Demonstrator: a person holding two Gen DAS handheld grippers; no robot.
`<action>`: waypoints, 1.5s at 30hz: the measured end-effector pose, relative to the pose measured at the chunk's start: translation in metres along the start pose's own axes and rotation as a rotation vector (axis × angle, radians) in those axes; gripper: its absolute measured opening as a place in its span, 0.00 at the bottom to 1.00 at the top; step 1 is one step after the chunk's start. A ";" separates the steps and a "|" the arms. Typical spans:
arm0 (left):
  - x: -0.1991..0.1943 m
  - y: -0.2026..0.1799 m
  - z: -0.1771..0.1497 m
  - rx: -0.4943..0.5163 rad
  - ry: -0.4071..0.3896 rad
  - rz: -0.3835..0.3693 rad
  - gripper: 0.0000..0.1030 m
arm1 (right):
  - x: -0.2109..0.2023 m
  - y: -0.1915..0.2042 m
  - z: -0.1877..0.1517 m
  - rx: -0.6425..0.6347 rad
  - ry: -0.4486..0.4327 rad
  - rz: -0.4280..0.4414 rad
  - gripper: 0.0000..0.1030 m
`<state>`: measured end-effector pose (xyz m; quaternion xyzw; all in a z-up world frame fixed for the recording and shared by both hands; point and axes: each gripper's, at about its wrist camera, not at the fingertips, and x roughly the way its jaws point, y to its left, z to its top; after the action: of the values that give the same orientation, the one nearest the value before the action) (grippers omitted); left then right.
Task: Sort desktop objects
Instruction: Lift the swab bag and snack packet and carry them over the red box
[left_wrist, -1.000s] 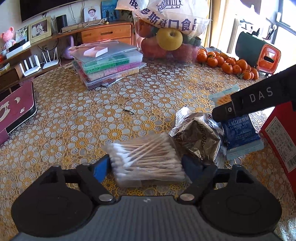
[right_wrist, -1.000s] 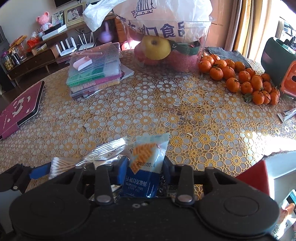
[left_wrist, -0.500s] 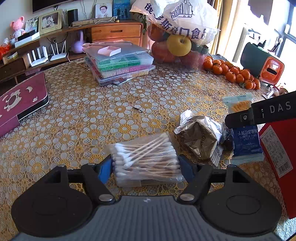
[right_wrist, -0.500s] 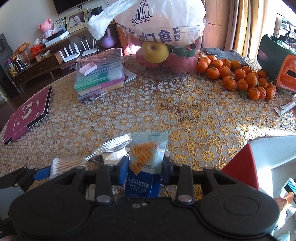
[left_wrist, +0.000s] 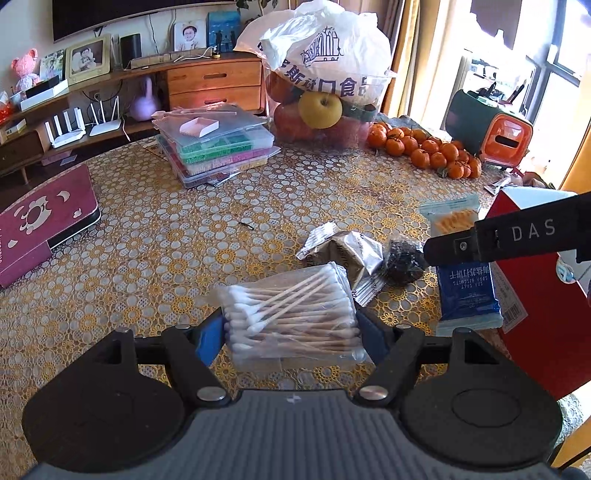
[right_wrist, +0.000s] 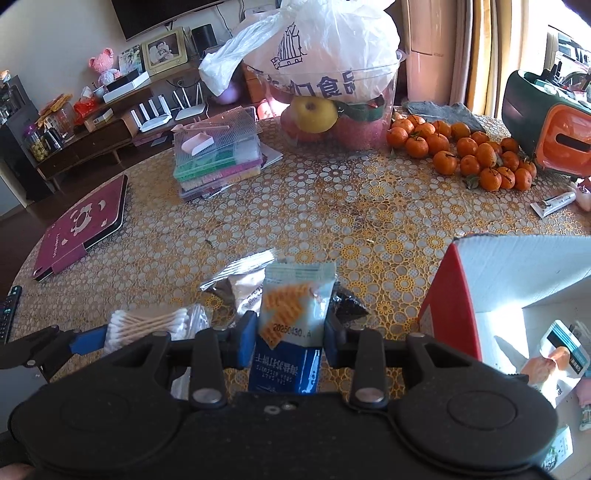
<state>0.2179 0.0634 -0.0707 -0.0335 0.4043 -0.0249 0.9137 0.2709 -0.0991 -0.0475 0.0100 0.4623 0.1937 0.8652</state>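
Now gripping: left claw (left_wrist: 291, 328) clamped across the cotton swab pack (left_wrist: 291, 314), sticks running crosswise between the tips; right claw (right_wrist: 290, 339) pinching the biscuit packet (right_wrist: 295, 314), standing lengthwise ahead, red box (right_wrist: 454, 295) just right.

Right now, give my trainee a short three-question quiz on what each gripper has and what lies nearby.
1. True or false: the left gripper is shut on the bag of cotton swabs.
2. Which item does the right gripper hold? A) silver foil packet B) blue soda biscuit packet C) tangerine
3. Fill in: just right of the biscuit packet stands an open red and white ____.

Key: 1 true; 2 B; 3 box.
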 end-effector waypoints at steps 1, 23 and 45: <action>-0.004 -0.002 0.000 0.003 -0.001 -0.004 0.72 | -0.003 0.000 -0.002 0.000 0.000 0.005 0.35; -0.075 -0.049 -0.007 0.058 -0.053 -0.059 0.72 | -0.092 -0.011 -0.045 -0.027 -0.056 0.010 0.35; -0.112 -0.139 0.001 0.164 -0.095 -0.145 0.72 | -0.163 -0.079 -0.063 0.018 -0.163 -0.009 0.35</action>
<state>0.1411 -0.0671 0.0236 0.0109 0.3538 -0.1223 0.9272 0.1649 -0.2381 0.0304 0.0311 0.3920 0.1842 0.9008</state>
